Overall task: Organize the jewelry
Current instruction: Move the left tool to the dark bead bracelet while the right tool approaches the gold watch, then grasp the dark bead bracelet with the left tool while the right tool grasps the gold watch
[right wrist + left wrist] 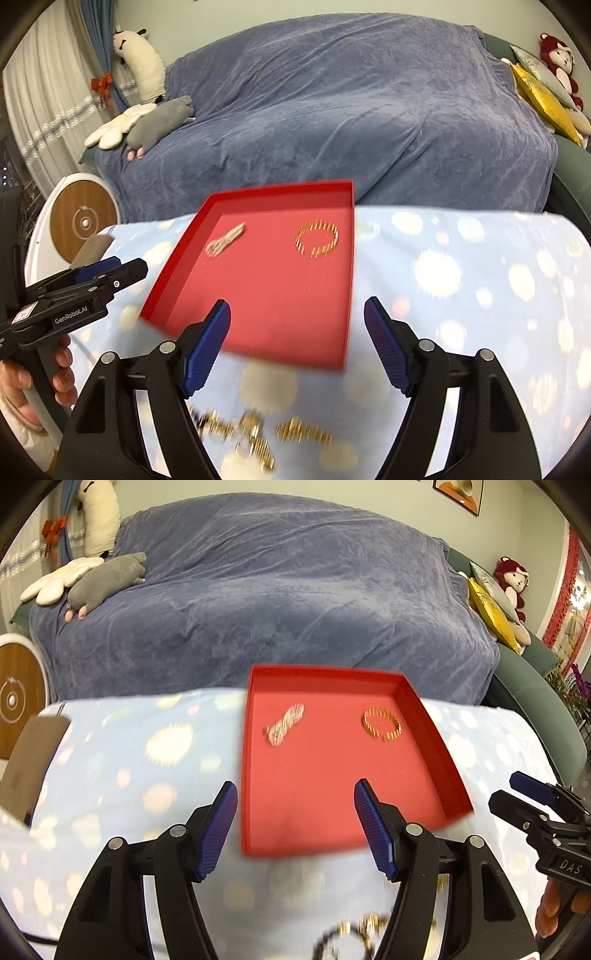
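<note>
Red card formed the shallow tray [332,775] that was set on a pale blue cloth [147,746] printed with cream and pink blobs. Two pieces were seen lying inside it, toward its far end and well apart from each other: a silvery chain [285,724] bunched into a slanted heap on the left, and a gold bracelet [381,723] laid as an open ring on the right. The same pair was seen in the right wrist view, chain [225,240] and bracelet [317,238].

The left gripper [295,819] was held over the tray's near edge with its blue-padded fingers [218,830] spread wide and nothing between them. The right gripper [297,339] was likewise held with its fingers wide apart and empty, over the tray's near right corner.

Loose gold jewelry [258,435] was scattered on the cloth just below the right gripper, outside the tray; it was too blurred for single pieces to be told. A dark beaded piece [347,938] with gold bits was glimpsed on the cloth at the bottom of the left wrist view.

Behind the table, a sofa was draped in a blue-grey throw [277,602], with a grey plush toy [107,581] at its left end.
</note>
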